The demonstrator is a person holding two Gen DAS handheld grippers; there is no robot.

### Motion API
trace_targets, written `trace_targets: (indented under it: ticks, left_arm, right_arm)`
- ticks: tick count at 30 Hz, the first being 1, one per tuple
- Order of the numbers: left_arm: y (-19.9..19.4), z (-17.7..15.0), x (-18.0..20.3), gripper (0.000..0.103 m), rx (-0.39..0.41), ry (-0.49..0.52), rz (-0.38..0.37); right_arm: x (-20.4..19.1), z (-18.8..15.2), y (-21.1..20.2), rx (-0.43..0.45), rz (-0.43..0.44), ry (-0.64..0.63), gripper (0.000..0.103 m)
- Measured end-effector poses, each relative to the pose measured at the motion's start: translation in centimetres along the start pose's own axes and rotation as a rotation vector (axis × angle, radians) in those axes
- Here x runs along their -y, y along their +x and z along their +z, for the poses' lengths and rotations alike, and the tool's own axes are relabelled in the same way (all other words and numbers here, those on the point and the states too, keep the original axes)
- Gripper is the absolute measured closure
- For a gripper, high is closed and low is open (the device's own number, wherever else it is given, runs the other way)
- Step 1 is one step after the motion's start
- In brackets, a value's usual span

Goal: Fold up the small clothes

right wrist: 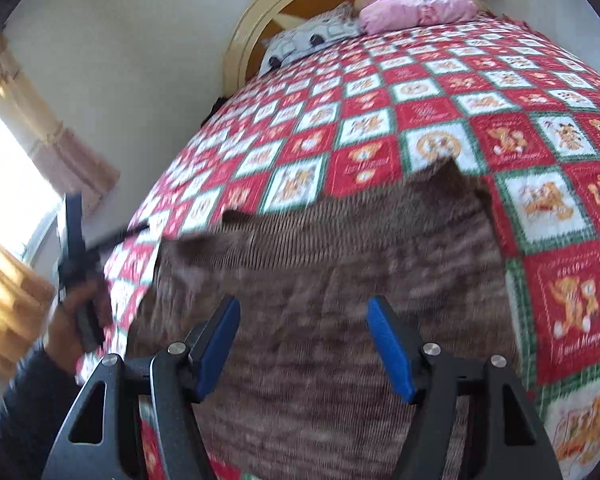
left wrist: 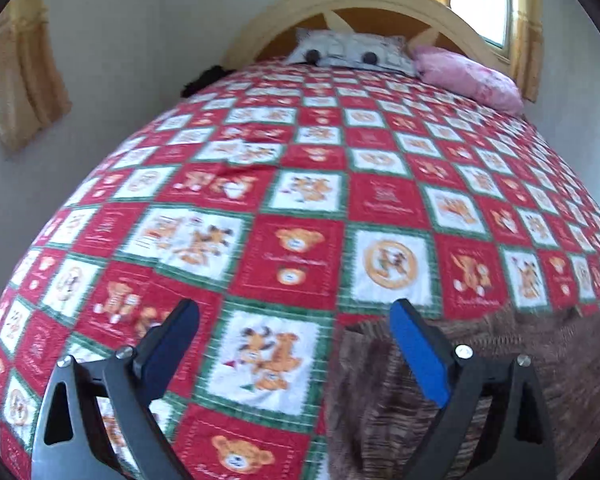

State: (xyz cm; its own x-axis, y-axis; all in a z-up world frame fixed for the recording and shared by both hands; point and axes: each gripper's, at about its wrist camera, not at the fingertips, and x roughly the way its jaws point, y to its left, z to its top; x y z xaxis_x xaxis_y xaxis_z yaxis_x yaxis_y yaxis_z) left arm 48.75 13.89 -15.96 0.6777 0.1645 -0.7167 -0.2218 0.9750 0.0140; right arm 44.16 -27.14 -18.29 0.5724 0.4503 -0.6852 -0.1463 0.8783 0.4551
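garment [right wrist: 320, 280]: brown ribbed knit, matt | bedspread [left wrist: 300, 200]: printed quilted cloth | headboard [left wrist: 380, 0]: smooth painted wood

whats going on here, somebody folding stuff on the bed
A person holds a two-finger gripper in each hand over a brown ribbed garment lying on a bed with a red, white and green teddy-bear quilt. Both the left gripper and the right gripper stand open with nothing between their pads. The garment lies mostly flat, held by neither.
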Motion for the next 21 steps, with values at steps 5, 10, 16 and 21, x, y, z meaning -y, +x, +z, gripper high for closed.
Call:
trace_targets:
  ticks: [5, 10, 16, 21]
  left_arm:
    - [-2.0, -3.1, -2.3, 0.005, -0.022, -0.005, -0.026]
    - [-6.0, -9.5, -1.0, 0.005, -0.064, 0.085, -0.163]
    - [-7.8, -16.0, 2.2, 0.005, -0.120, 0.268, -0.191]
    - [-7.9, -16.9, 1.4, 0.002, -0.120, 0.244, -0.173]
  right_arm:
    - [0.7, -2.5, -1.2, -0.041, -0.039, -0.036, 0.036]
    - [1.7, -5.6, -3.6, -0.042, -0.024, -0.022, 0.036]
    - [1.9, -9.8, -4.8, -0.052, -0.079, -0.054, 0.036]
    - [1.4, -9.6, -6.5, -0.010, -0.078, -0.026, 0.036]
